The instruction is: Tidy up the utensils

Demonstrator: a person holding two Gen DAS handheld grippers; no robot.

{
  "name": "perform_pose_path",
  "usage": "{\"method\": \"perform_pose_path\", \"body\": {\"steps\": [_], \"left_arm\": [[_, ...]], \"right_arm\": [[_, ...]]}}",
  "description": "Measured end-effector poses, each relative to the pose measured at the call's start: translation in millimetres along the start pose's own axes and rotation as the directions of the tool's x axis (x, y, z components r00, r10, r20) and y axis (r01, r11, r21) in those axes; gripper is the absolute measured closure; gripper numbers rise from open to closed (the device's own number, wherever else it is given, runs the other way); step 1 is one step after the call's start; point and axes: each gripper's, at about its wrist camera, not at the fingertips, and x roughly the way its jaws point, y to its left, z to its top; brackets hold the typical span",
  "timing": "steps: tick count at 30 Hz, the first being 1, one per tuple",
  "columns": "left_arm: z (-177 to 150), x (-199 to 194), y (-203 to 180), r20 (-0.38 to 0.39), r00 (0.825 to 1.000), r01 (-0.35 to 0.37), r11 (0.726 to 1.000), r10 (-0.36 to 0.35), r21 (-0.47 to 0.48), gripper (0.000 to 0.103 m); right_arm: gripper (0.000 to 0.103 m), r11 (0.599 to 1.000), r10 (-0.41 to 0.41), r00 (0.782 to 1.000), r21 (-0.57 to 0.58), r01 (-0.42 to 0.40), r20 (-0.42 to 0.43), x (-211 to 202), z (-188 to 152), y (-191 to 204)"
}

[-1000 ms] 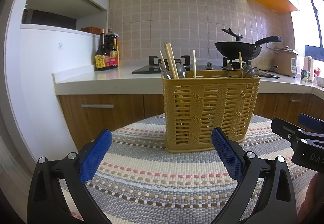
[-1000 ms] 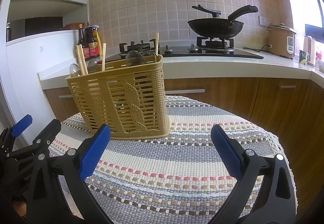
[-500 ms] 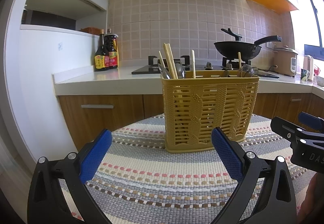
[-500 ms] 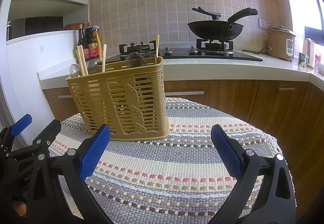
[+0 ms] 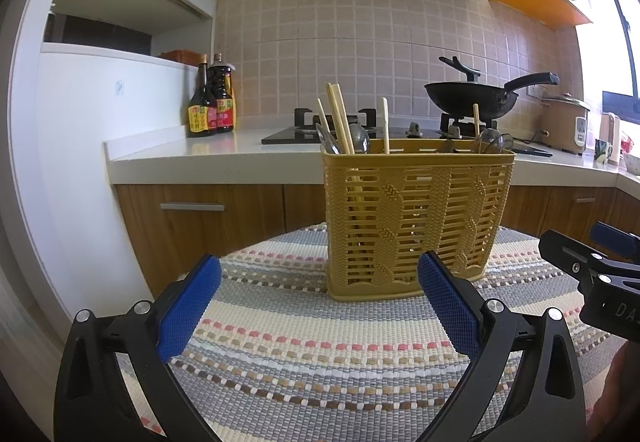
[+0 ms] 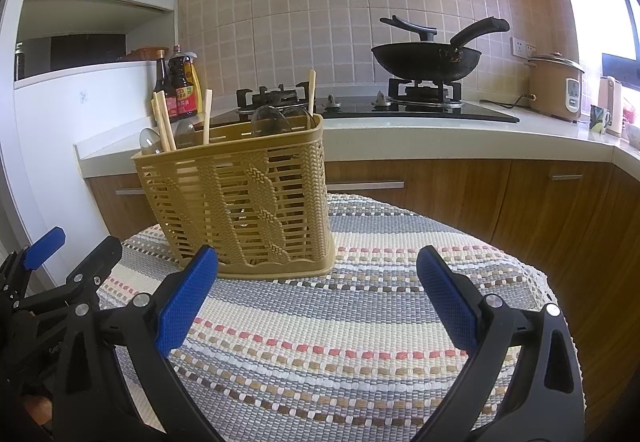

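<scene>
A yellow plastic utensil basket [image 5: 416, 222] stands on a striped woven cloth; it also shows in the right wrist view [image 6: 244, 198]. Wooden chopsticks [image 5: 340, 120] and metal spoons [image 5: 360, 140] stick up from it, and the chopsticks [image 6: 164, 126] show from the right wrist too. My left gripper [image 5: 320, 302] is open and empty, a little in front of the basket. My right gripper [image 6: 316, 298] is open and empty, in front of the basket and to its right. Each gripper shows at the edge of the other's view.
The striped cloth [image 6: 360, 322] covers a round table whose edge drops off at the right. Behind is a kitchen counter [image 5: 180, 154] with sauce bottles [image 5: 210, 102], a gas hob, a black wok [image 6: 426, 60] and a rice cooker [image 6: 554, 86].
Both views have tilted up slightly and pulled back a little; the basket sits a bit lower in the frames. Both grippers stay open and empty.
</scene>
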Motion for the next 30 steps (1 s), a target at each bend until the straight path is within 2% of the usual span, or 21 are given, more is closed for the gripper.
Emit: {"method": "perform_pose_path", "body": {"steps": [11, 16, 23, 30], "left_arm": [[-0.5, 0.9, -1.1, -0.002, 1.0, -0.002, 1.0, 0.002, 0.007, 0.008], [-0.7, 6.8, 4.3, -0.032, 0.999, -0.003, 1.0, 0.002, -0.021, 0.008], [-1.4, 7.9, 14.5, -0.029, 0.999, 0.024, 0.998, -0.026, -0.065, 0.007], [-1.1, 8.4, 15.9, -0.034, 0.999, 0.021, 0.997, -0.024, -0.073, 0.007]], "right_arm": [[0.008, 1.0, -0.001, 1.0, 0.001, 0.001, 0.002, -1.1, 0.2, 0.5], [0.008, 1.0, -0.001, 1.0, -0.001, 0.001, -0.001, -0.8, 0.4, 1.4], [0.008, 1.0, -0.002, 1.0, -0.008, 0.002, -0.002, -0.2, 0.4, 2.4], [0.008, 1.0, -0.002, 1.0, -0.009, 0.002, -0.001, 0.3, -0.5, 3.7]]}}
